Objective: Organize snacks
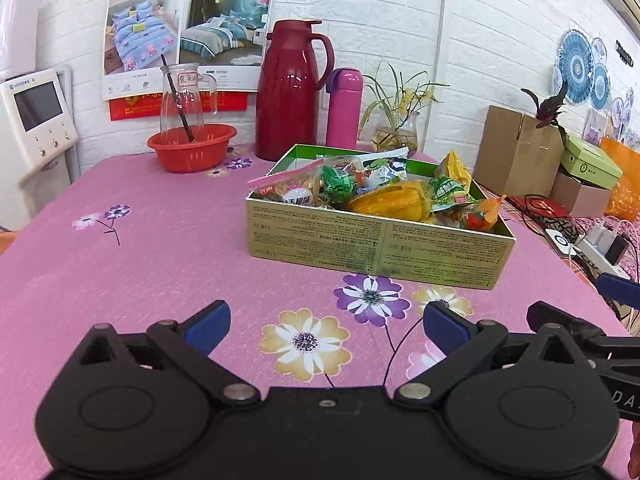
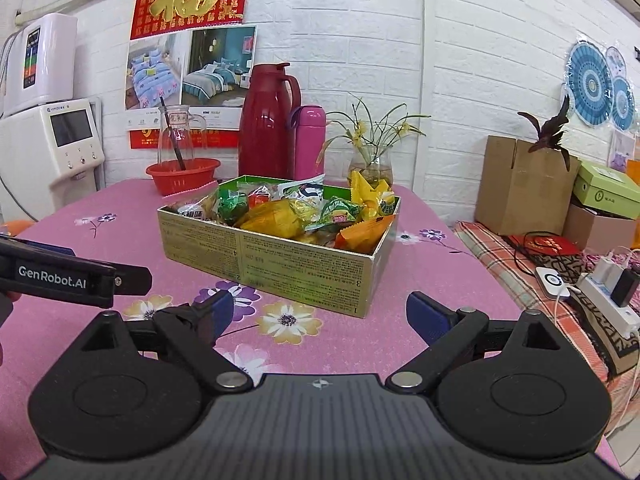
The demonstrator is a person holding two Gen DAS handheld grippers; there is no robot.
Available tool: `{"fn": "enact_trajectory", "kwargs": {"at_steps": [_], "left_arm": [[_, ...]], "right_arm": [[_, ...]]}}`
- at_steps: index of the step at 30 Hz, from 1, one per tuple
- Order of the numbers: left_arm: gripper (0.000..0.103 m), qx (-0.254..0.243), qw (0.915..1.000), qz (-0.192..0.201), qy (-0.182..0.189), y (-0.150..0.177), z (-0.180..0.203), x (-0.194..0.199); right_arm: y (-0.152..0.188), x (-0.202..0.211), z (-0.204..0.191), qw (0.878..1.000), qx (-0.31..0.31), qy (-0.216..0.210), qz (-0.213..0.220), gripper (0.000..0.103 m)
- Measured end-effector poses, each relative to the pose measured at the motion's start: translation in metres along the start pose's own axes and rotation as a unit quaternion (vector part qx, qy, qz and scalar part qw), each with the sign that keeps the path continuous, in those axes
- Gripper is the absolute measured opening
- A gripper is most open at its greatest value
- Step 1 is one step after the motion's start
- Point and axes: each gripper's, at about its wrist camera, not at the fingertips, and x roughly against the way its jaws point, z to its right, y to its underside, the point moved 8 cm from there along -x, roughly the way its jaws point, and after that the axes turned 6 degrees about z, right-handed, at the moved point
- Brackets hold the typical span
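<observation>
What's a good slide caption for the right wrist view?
Open right gripper faces a snack-filled box on the floral tablecloth.

Tablecloth [image 1: 160,264] bare before box [image 1: 372,248] (snacks heaped).

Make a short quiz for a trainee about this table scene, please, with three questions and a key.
1. True or false: the left gripper holds a snack.
2. Where are the snacks? A. in the red basket; B. in the green box; C. loose on the tablecloth.
3. Which stands taller, the red thermos jug or the pink bottle?

Key
1. False: it is open and empty, as is the right gripper.
2. B.
3. The red thermos jug.
</observation>
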Motion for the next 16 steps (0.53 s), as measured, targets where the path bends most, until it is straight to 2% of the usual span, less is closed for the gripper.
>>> {"fn": "enact_trajectory", "kwargs": {"at_steps": [16], "left_arm": [[0.103,-0.004,0.9998,0.015,-0.014,-0.0005,-0.0026,0.006]], "right_arm": [[0.0031,0.0013,-0.0022,1.0,-0.007,0.001,-0.003,0.103]]}}
